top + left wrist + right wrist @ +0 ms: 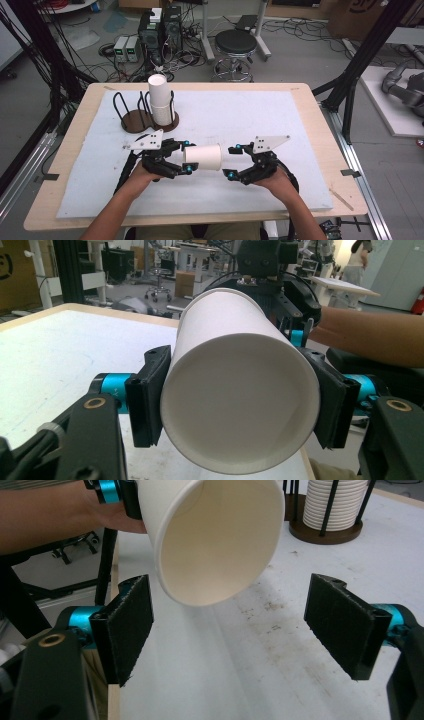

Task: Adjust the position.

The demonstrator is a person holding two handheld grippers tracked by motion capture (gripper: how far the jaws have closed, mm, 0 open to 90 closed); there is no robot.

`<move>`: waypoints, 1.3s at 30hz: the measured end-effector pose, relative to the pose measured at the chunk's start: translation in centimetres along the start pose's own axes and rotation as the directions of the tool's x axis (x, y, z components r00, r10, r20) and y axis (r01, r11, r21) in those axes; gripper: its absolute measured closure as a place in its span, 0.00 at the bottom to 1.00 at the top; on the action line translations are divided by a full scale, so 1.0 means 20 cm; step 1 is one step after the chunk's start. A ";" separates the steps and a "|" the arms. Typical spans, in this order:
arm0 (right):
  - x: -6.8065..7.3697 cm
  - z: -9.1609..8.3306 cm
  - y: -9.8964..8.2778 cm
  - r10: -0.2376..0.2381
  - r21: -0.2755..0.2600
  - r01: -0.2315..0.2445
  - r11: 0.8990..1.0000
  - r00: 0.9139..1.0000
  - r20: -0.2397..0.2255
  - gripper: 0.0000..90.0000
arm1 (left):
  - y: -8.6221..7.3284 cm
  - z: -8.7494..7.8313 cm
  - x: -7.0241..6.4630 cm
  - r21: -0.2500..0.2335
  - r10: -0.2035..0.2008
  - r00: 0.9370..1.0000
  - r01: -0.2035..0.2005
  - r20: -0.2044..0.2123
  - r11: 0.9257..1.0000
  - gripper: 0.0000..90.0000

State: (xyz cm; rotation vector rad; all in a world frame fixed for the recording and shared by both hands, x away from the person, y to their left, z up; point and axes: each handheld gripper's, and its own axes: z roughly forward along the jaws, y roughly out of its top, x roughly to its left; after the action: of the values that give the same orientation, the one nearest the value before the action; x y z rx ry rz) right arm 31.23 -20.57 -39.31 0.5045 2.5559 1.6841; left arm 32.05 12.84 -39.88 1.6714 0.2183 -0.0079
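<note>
Nearest the person, two hands are reaching in over the white mat [260, 190], each carrying a gripper. The left gripper [187, 156] is clamping a white paper cup [202, 157] by its closed base end, one pad on each side of the wall; the cup is lying on its side above the mat, near the table's middle. Its long axis is running level, across the table from left to right, and its open mouth is pointing toward the right gripper [232, 162]. In the left gripper view the cup [240, 395] is sitting between the two pads [145, 400] with its base toward the camera. In the right gripper view the cup's mouth [220, 545] is facing the camera, tilted slightly down. The right gripper is standing with its jaws wide apart, holding nothing, just beside the mouth and apart from it. Farther back, a stack of cups [160, 100] is standing upright in a wire holder [131, 117] at the mat's far left.
</note>
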 end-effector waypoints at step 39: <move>0.04 0.07 0.05 -0.065 -0.044 0.060 0.997 0.991 -0.120 0.33 | -0.03 0.03 -0.03 -0.019 -0.002 0.996 0.003 0.087 1.000 0.39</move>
State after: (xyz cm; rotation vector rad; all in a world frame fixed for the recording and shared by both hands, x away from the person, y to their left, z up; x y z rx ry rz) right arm 30.95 -18.68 -38.92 0.3260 2.5834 1.7937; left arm 31.50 12.31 -40.53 1.6482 0.1539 -0.0805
